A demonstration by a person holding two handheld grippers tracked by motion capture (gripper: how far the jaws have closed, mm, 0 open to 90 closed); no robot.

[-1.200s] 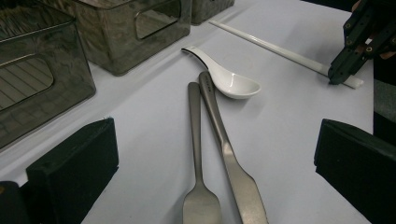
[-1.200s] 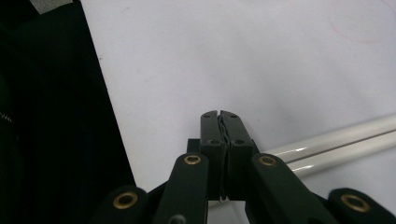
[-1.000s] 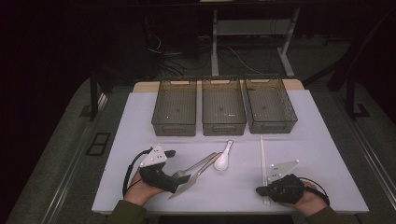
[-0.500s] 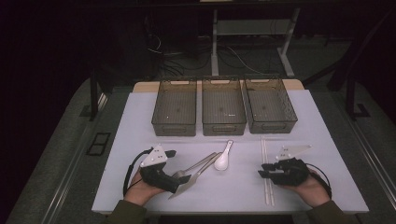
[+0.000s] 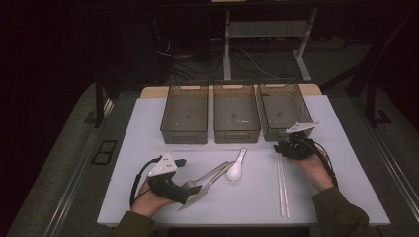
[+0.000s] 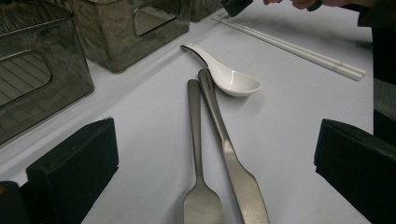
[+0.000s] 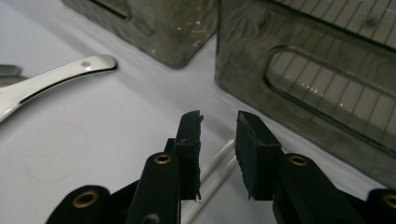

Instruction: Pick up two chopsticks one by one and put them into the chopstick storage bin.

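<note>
A pair of white chopsticks (image 5: 282, 187) lies lengthwise at the table's right. My right gripper (image 5: 279, 148) hovers over their far ends, just before the right bin (image 5: 286, 111). Its jaws have just been closing a little. In the right gripper view the gripper (image 7: 219, 140) is open and the chopsticks (image 7: 214, 173) lie between the pads, untouched. My left gripper (image 5: 188, 176) rests at the front left, wide open. In the left gripper view a steel fork (image 6: 198, 163) and knife (image 6: 233, 163) lie between its jaws (image 6: 217, 135), with a white ceramic spoon (image 6: 233, 81) beyond them.
Three empty smoky plastic bins stand in a row at the back: left (image 5: 185, 116), middle (image 5: 236, 116) and right. The white table top (image 5: 148, 128) has bare room at its left and front right. The floor around it is dark.
The right hand has travelled from the front right of the table up along the chopsticks to their far ends, and its jaws have parted. The left hand has stayed put.
</note>
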